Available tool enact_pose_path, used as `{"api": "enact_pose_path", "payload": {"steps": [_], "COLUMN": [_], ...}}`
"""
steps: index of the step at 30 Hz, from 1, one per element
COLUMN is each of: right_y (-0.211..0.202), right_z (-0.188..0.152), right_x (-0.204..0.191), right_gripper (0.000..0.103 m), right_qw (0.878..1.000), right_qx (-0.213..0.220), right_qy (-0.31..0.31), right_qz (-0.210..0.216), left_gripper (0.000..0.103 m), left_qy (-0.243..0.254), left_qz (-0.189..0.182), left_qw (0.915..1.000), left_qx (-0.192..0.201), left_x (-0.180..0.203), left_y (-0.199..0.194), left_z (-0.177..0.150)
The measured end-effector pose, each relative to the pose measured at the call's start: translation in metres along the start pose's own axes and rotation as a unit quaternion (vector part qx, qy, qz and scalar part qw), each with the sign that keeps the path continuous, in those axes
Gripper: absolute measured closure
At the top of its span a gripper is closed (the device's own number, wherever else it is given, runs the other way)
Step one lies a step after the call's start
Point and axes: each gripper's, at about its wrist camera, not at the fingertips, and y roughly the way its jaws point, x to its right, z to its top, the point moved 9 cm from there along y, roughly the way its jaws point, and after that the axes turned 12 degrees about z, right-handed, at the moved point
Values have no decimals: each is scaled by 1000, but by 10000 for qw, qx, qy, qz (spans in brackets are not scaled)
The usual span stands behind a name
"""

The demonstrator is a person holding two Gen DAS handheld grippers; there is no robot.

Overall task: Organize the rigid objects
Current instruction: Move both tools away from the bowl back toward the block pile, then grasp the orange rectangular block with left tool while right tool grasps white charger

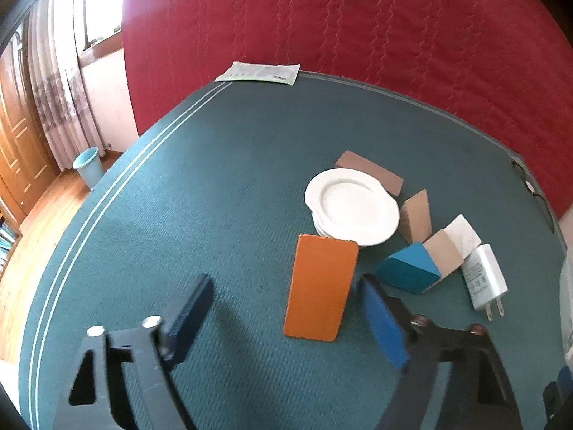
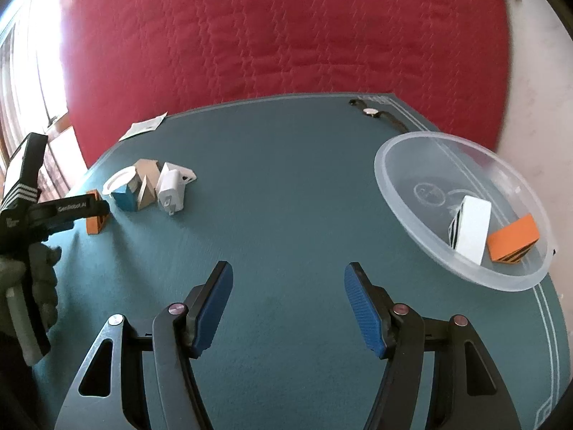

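Now I am bringing the left gripper [image 1: 286,308] down over the orange block [image 1: 322,288], which is standing on the green table [image 1: 215,179] just in front of the white plates [image 1: 352,206]. Its jaws are spread with the block between them, neither pad pressing on it. It looks stiff, light and flat-faced, so I am judging a squeeze across its two narrow sides safest, away from the breakable plates. The right gripper [image 2: 286,301] is hanging open and empty near the clear bowl [image 2: 404,197], which is holding another orange block [image 2: 512,236] and a white box [image 2: 472,229].
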Motion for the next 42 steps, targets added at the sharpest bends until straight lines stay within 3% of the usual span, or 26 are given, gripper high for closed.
{"api": "enact_pose_path", "payload": {"steps": [11,21,30,37,42], "right_y": [6,21,62,103,121], "right_z": [-5,-7,27,41,53], "right_x": [-1,-16,-65,-93,-100], "right_gripper": [37,37,37,38,42], "right_qw": [9999,9980,9943,9891,9904], "right_qx": [-132,-485,-591,-779,-732], "right_qy": [13,86,-279,-96,-133], "right_qz": [41,391,842,1247,1167], "left_gripper": [70,72,72,72,72], "left_qy": [222,253,151,82,87], "left_qz": [-255,-391,-382,-391,-417], "left_qw": [9992,9981,9986,9988,9987], "left_qx": [223,411,341,267,280], "left_x": [16,21,19,15,15], "left_y": [-7,-17,-15,-12,-11], "left_z": [-1,-2,-4,-6,-4]}}
